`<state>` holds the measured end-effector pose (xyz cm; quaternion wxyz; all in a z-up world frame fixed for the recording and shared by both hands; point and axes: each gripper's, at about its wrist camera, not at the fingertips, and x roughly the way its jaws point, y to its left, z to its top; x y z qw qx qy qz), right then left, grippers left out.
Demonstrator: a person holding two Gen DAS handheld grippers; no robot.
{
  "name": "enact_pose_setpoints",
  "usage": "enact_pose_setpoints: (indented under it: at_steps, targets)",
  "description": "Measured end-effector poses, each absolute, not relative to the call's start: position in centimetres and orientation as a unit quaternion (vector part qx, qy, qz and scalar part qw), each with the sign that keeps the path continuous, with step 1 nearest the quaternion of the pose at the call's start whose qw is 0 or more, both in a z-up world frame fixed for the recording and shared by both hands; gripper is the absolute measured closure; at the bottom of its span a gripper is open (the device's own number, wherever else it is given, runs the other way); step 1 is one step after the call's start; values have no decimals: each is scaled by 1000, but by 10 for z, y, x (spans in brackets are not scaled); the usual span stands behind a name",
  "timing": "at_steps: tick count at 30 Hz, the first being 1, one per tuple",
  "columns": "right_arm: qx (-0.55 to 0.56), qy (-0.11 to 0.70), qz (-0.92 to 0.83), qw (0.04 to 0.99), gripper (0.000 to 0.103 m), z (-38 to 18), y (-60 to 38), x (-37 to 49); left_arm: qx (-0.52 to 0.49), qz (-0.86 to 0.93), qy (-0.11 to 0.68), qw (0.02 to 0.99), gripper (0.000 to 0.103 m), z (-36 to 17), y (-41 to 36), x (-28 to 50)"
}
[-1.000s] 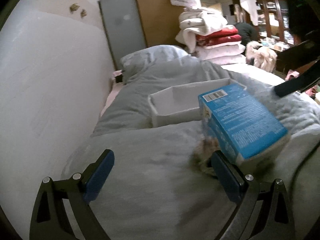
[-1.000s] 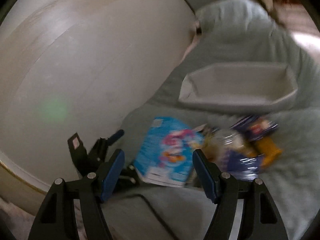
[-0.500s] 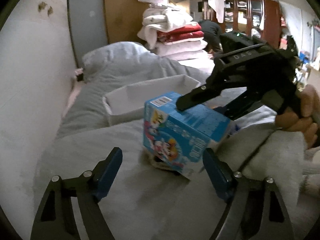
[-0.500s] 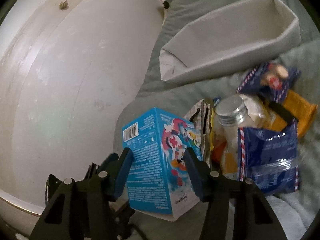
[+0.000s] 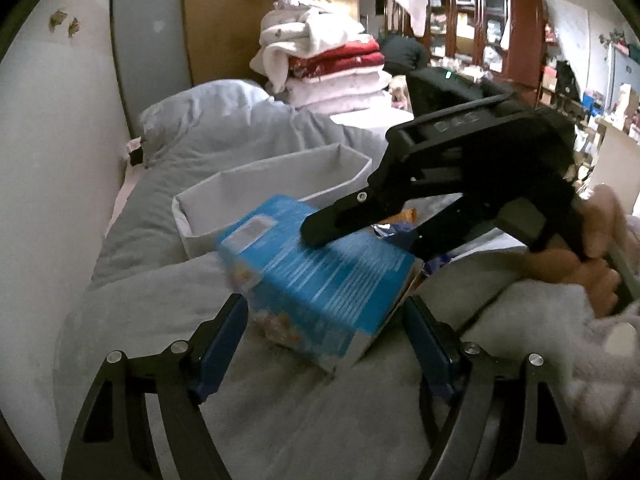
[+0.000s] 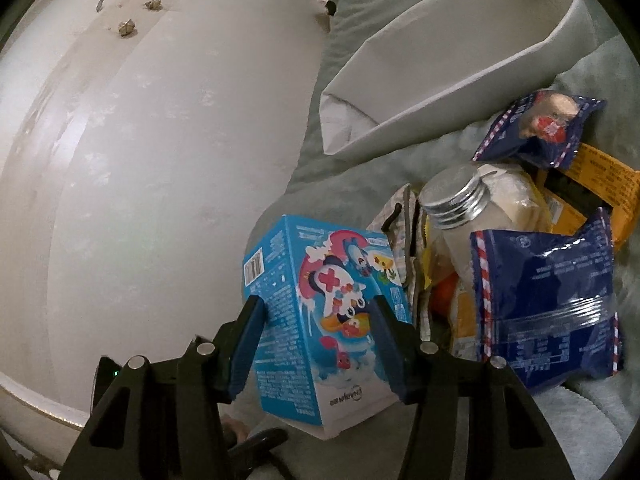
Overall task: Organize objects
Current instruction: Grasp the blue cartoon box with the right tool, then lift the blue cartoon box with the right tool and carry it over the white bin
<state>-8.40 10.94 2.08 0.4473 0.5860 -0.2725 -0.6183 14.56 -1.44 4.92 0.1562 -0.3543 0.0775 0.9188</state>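
A blue cartoon carton (image 6: 320, 312) stands on the grey bedding, and my right gripper (image 6: 318, 340) has its blue pads closed against both its sides. In the left wrist view the same carton (image 5: 320, 276) looks blurred, with the right gripper (image 5: 360, 220) over its top. My left gripper (image 5: 326, 344) is open, low in front of the carton, its pads apart on either side. A white fabric bin (image 6: 460, 60) stands open behind the carton; it also shows in the left wrist view (image 5: 276, 184).
Beside the carton lie a clear bottle with a silver cap (image 6: 460, 208), two dark blue snack packets (image 6: 548, 300), orange packets (image 6: 600, 184) and a small pouch (image 6: 400, 216). A white wall (image 6: 140, 160) borders the bed's left. Folded quilts (image 5: 328, 60) are stacked beyond the pillow (image 5: 224, 120).
My right gripper came down from above and closed on the blue carton. The left gripper shifted so the carton sits between its open fingers.
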Motion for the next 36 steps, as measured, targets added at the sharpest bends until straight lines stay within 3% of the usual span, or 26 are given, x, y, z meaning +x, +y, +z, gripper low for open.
enact_pose_setpoints:
  at_steps: [7,18,28,36]
  targets:
    - [582,-233,-624,467,51,28,98,-77,-354,922,38,150,26,43,-20,140]
    - [526,-141,-691,476,51,78,87,-47,-317,938,61,123,27,75,-15,146]
    - [507,-183,-698,471,51,120,95,-87,-283,945,39,158,27,121,-32,83]
    - [531,-231,-694,428,51,124,84,-172,-344,921,-34,177,28,123,-59,-21]
